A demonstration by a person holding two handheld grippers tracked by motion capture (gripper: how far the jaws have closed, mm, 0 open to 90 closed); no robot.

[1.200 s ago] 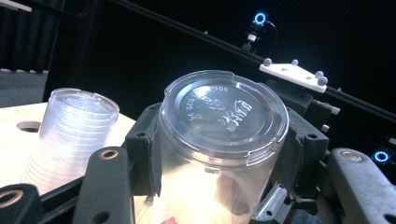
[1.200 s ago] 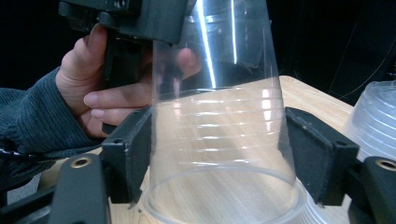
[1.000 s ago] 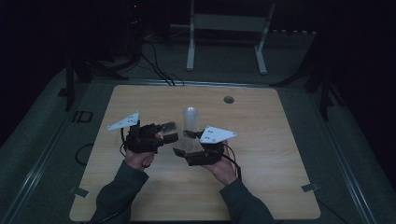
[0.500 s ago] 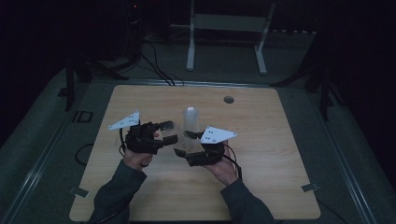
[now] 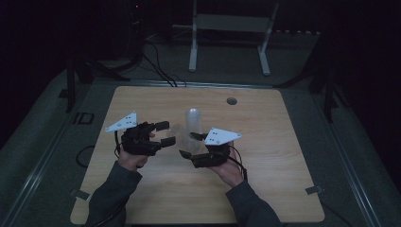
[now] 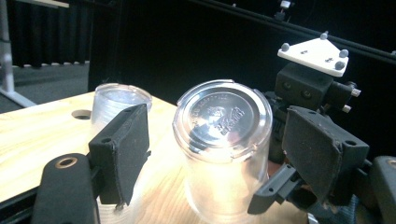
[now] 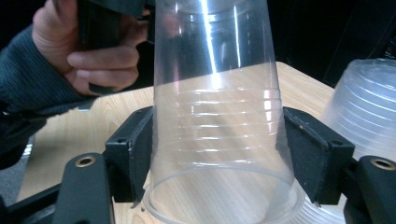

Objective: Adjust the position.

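Left gripper has just been opening; its jaws now stand clear on both sides of the clear upside-down plastic cup between them, released. Right gripper clamps that cup near its rim, frame centre. The stack of clear plastic cups stands just behind (mid-table in the high view). Judging by this, the single cup is now separated and held by the right gripper alone.

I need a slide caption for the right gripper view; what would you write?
Right gripper shut on an upside-down clear plastic cup above a wooden table.
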